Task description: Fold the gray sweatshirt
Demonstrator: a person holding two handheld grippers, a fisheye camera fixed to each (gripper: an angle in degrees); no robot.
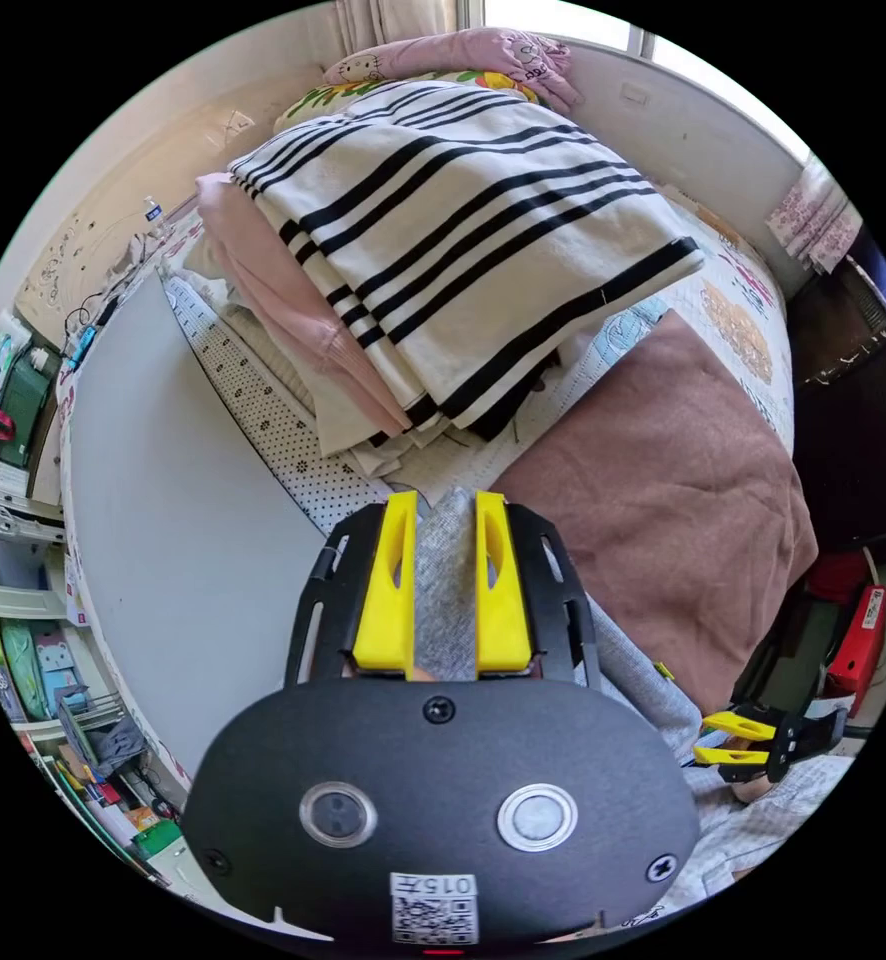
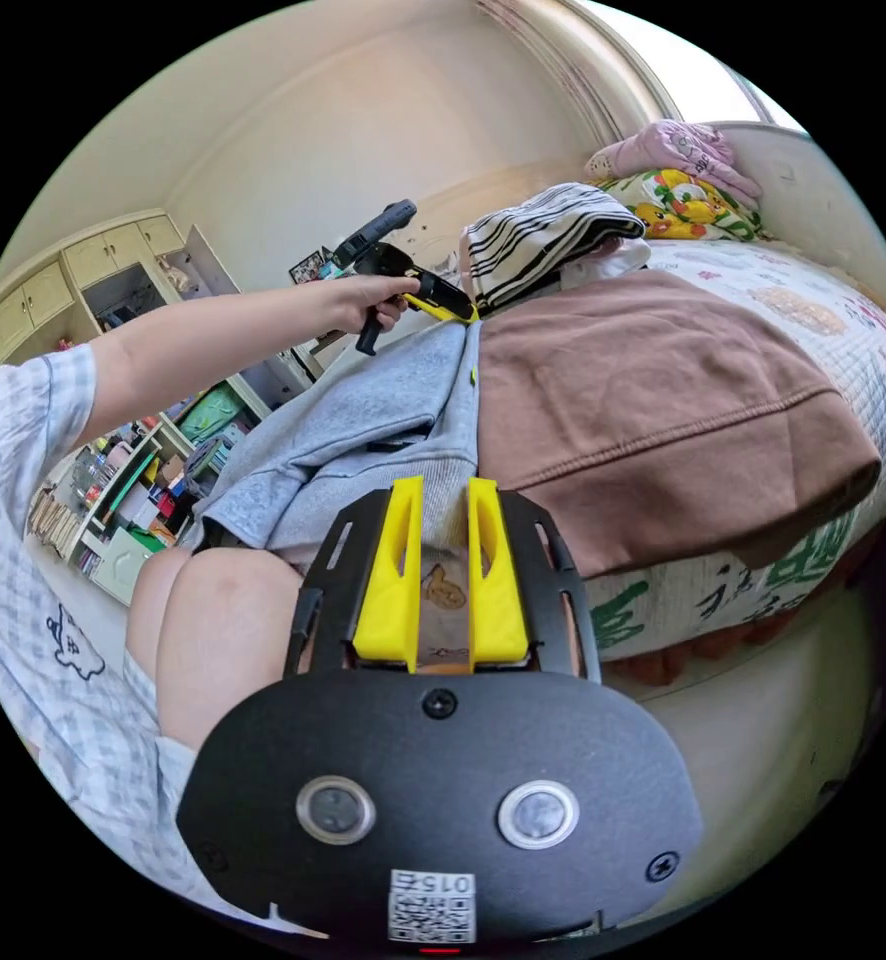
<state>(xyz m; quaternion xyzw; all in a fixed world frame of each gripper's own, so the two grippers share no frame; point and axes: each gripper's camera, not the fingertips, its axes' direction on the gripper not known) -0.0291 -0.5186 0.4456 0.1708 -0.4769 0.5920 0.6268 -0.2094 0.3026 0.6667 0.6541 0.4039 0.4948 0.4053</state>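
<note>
The gray sweatshirt (image 2: 363,430) hangs stretched between both grippers, off the bed's edge and over the person's lap. My left gripper (image 1: 445,497) is shut on a strip of the gray sweatshirt (image 1: 445,590), which fills the gap between its yellow jaws. In the right gripper view a hand holds that left gripper (image 2: 458,308) up at the garment's far end. My right gripper (image 2: 441,485) pinches the ribbed hem at the near end, its jaws close together. The right gripper (image 1: 708,738) also appears low on the right of the left gripper view, beside gray cloth.
A brown garment (image 2: 643,400) lies spread on the bed beside the sweatshirt. Behind it a folded striped stack (image 1: 463,230) rests on pink cloth. Cluttered shelves (image 2: 133,480) stand by the wall. The person's knee (image 2: 213,620) is under the sweatshirt. A grey panel (image 1: 163,500) flanks the bed.
</note>
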